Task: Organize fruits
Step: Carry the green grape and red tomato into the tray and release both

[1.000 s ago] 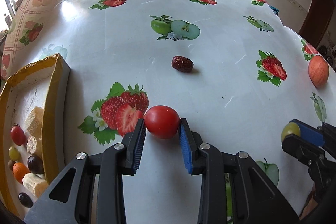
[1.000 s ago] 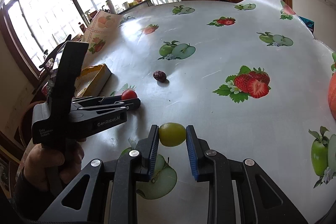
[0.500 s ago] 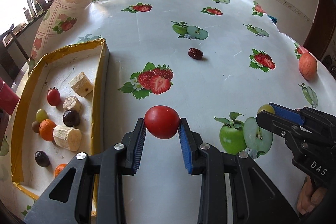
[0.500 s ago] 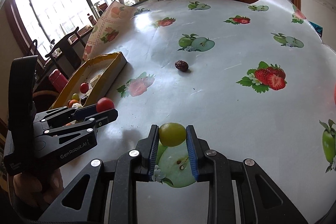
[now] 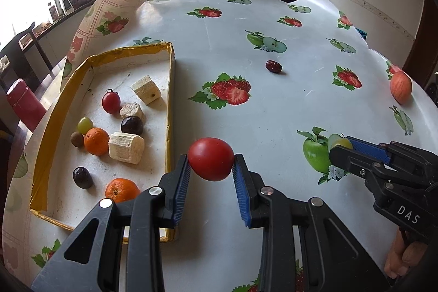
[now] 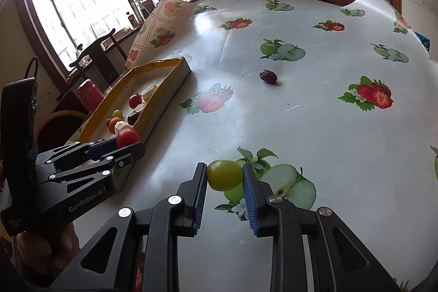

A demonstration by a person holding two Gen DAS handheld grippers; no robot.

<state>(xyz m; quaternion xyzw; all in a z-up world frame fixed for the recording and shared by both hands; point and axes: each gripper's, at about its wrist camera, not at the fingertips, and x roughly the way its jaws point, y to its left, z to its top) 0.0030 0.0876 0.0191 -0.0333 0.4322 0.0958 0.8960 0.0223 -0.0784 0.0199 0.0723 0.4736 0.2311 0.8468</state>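
My left gripper [image 5: 210, 163] is shut on a red tomato [image 5: 211, 158] and holds it above the table, just right of the yellow-rimmed tray [image 5: 169, 100]. My right gripper [image 6: 224, 175] is shut on a green grape [image 6: 224, 174], held above the table; it also shows at the right of the left wrist view [image 5: 339, 144]. The tray holds several fruits and pale blocks, among them a small tomato [image 5: 111, 101], two oranges [image 5: 95, 141] and dark plums [image 5: 132, 125]. A dark red date [image 5: 273, 66] lies on the table farther back.
A peach-coloured apple [image 5: 400, 86] sits near the table's right edge. The tablecloth [image 5: 273, 106] has printed fruit that is flat, not real. A red flask [image 5: 23, 103] and a chair [image 6: 98, 56] stand beyond the table's left edge.
Both grippers have lifted and moved left with their fruit. The tomato now hangs next to the tray's right wall, and more of the tray is in view.
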